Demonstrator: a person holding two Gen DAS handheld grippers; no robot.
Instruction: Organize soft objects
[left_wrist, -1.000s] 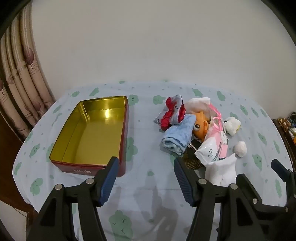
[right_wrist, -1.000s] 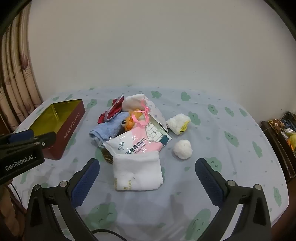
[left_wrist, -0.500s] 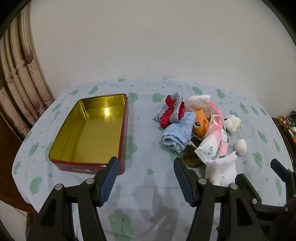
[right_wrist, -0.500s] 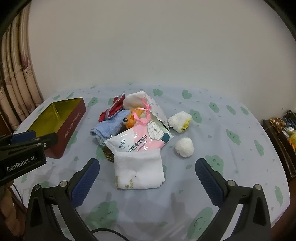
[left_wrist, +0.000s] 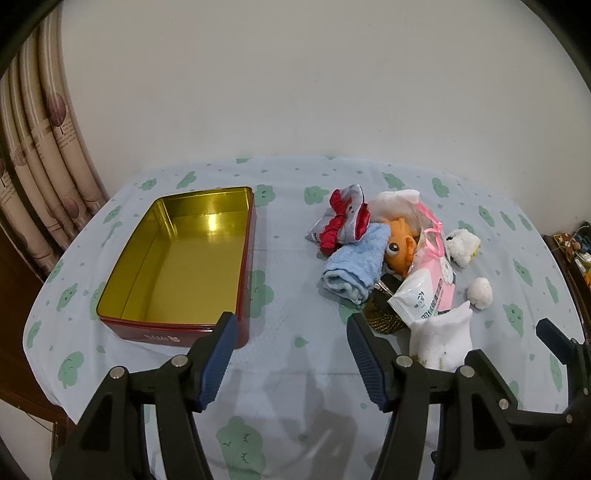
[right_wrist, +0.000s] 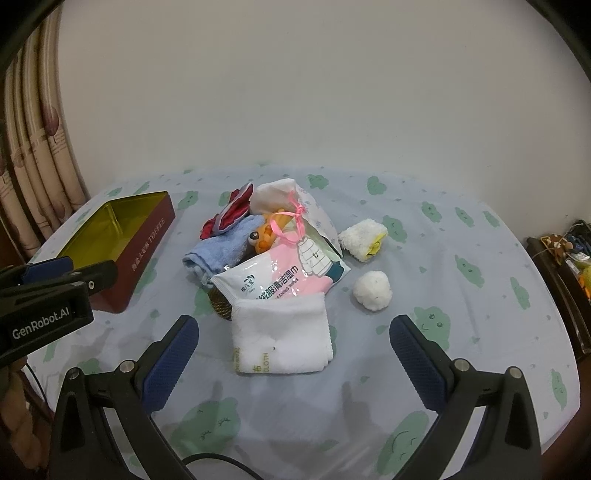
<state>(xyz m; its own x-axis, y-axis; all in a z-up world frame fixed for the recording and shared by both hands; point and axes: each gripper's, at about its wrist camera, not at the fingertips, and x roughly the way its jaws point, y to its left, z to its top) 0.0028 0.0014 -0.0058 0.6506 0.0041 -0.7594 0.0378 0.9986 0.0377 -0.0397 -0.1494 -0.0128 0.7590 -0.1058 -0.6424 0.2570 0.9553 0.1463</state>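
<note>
An empty red tin with a gold inside (left_wrist: 184, 266) stands on the left of the table; it also shows in the right wrist view (right_wrist: 122, 236). To its right lies a pile: a folded white cloth (right_wrist: 282, 338), a wet-wipes pack (right_wrist: 280, 275), a rolled blue towel (left_wrist: 356, 266), a red and grey fabric piece (left_wrist: 343, 221), an orange plush toy (left_wrist: 399, 247), a white and yellow plush (right_wrist: 364, 240) and a white pompom (right_wrist: 372, 291). My left gripper (left_wrist: 290, 356) is open and empty, near the tin's front corner. My right gripper (right_wrist: 291, 363) is open and empty, in front of the white cloth.
The table (right_wrist: 461, 332) has a pale blue cloth with green cloud prints. A curtain (left_wrist: 40, 155) hangs at the far left. A dark basket-like object (left_wrist: 380, 315) sits under the pile. Dark furniture with clutter (right_wrist: 565, 266) stands beyond the right edge.
Both views have drawn slightly closer and lower toward the table. Nothing on the table has moved, and both grippers stay open.
</note>
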